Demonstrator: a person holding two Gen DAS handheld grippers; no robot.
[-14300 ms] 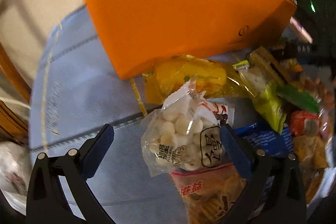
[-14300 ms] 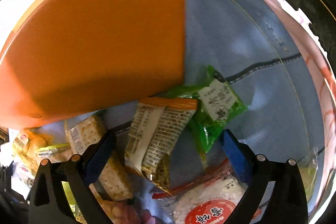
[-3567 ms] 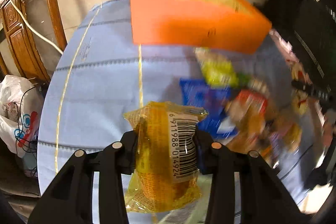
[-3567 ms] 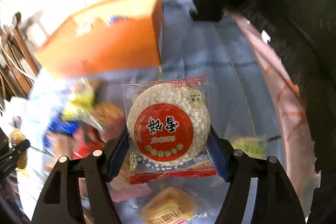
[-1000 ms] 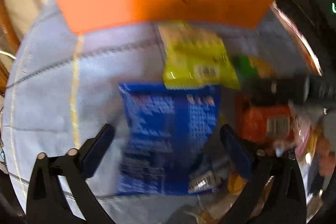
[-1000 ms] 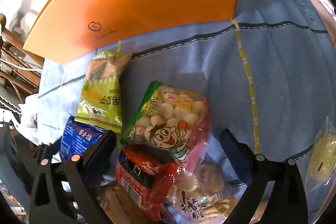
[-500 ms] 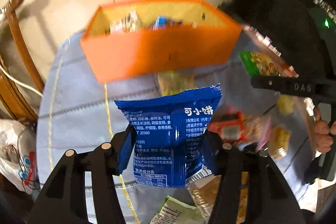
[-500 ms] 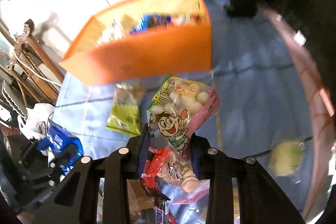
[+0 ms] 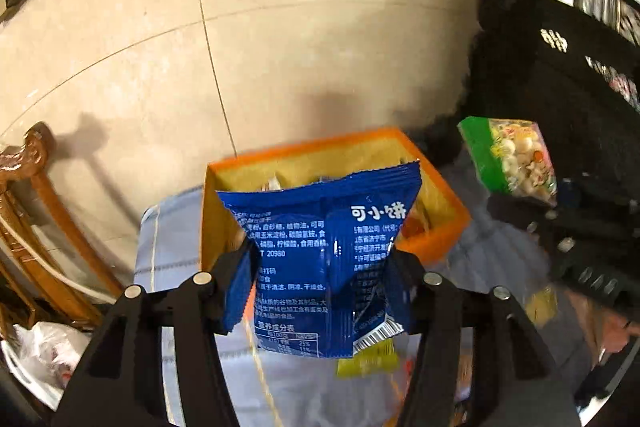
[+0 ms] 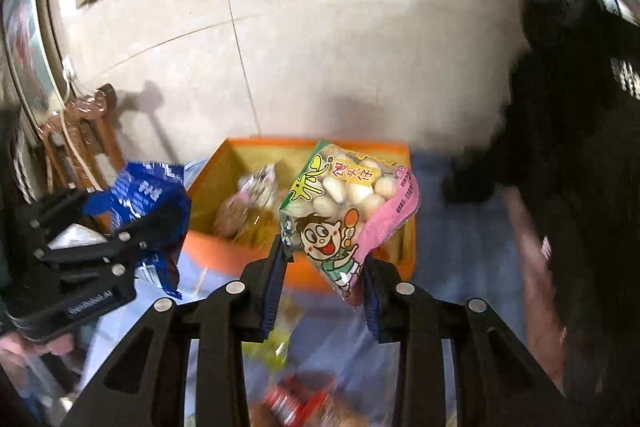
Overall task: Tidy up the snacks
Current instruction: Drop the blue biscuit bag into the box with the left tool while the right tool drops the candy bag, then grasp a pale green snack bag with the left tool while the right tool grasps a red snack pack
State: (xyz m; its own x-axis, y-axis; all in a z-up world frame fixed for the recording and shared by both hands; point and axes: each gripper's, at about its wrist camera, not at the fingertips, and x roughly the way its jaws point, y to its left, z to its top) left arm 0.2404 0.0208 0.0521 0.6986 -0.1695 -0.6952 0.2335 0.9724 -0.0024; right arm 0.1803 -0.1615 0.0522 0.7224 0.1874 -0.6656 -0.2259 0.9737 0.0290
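Compared with half a second earlier, both packets are seen lifted higher and carried closer to the orange box [image 9: 436,223], whose open top is now looked into rather than its front wall; the wall tiles fill far more of each view. The blue packet [image 9: 320,259], a glossy foil pouch with white print and crimped ends, is clamped upright in the left hand-held gripper [image 9: 320,283], in front of the box's near-left corner; the cartoon packet [image 10: 348,215], a soft plastic bag showing round pale puffs through a clear panel, is pinched at its lower corner by the right hand-held gripper [image 10: 324,291], just before the box's near wall. The box is a rigid, straight-walled rectangle with a yellowish inside, already holding several wrapped snacks; it stands on the bench [image 10: 452,247], covered in a blue woven cloth; further packets below are blurred.
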